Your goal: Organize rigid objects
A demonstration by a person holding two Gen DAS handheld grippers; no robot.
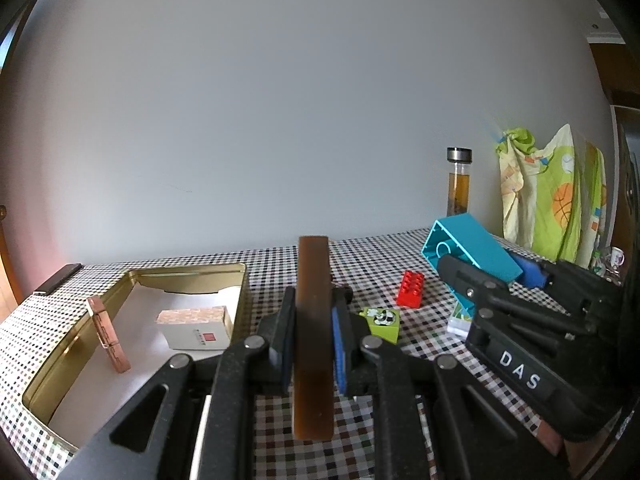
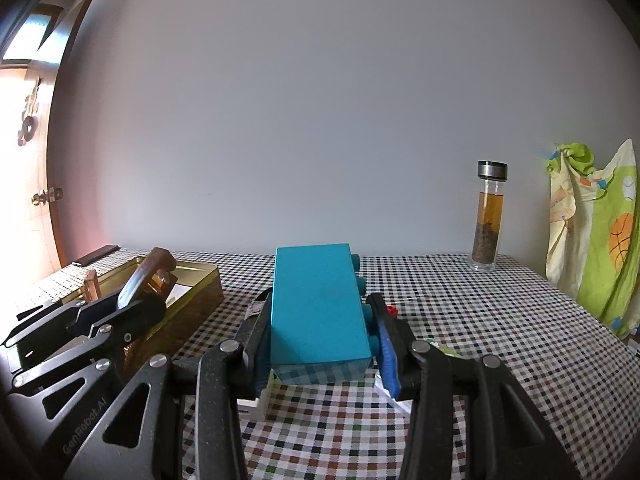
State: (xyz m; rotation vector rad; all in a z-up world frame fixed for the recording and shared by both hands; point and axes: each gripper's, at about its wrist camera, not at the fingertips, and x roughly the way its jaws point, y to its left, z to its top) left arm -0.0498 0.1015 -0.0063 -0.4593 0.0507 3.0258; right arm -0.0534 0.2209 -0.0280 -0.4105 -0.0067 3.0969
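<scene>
My left gripper [image 1: 312,336] is shut on a flat brown bar [image 1: 314,280], held on edge above the table, just right of the open gold tin [image 1: 236,276]. The tin holds a small white box [image 1: 196,328] and a copper-coloured clip [image 1: 108,332] leaning on its left wall. My right gripper [image 2: 320,336] is shut on a large teal brick [image 2: 318,304], lifted above the cloth; it also shows in the left wrist view [image 1: 472,248]. A red brick [image 1: 411,288] and a green printed brick [image 1: 382,322] lie on the cloth between the grippers.
The table has a checked cloth [image 2: 500,340]. A glass bottle of tea [image 2: 488,216] stands at the back by the wall. A green patterned cloth [image 2: 596,232] hangs at the right. A dark flat object [image 1: 60,278] lies at the back left corner. A white piece [image 2: 256,404] lies under the teal brick.
</scene>
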